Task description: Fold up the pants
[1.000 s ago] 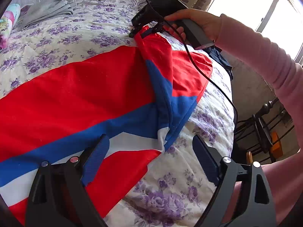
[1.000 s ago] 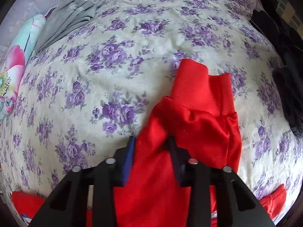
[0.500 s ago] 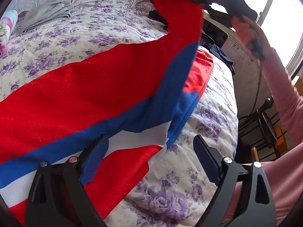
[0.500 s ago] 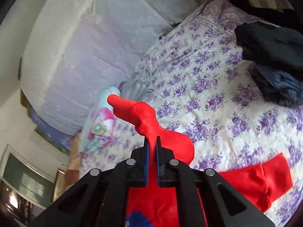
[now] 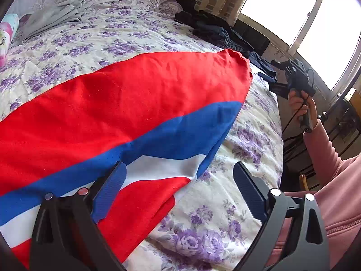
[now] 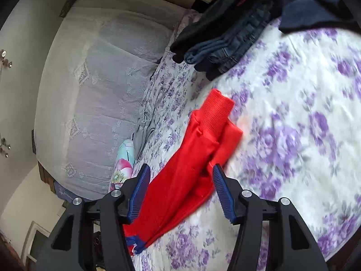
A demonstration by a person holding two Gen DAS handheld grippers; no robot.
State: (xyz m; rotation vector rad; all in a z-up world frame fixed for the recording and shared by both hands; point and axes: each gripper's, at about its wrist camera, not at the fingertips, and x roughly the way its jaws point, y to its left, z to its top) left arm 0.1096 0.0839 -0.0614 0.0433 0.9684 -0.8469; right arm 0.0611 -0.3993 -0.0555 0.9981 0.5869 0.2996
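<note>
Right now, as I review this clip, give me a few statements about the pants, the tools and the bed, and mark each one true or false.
1. The red pants lie spread on the floral bedspread. True.
2. The right tool is clamped shut on the cuff. False: its jaws have just been opening, and the red cloth lies between them unpressed.
3. The left tool is open, with nothing gripped. True.
4. A stack of dark folded clothes sits on the bed beyond the pants. True.
5. The pants are plain red all over. False: they carry a blue band and a white band.
</note>
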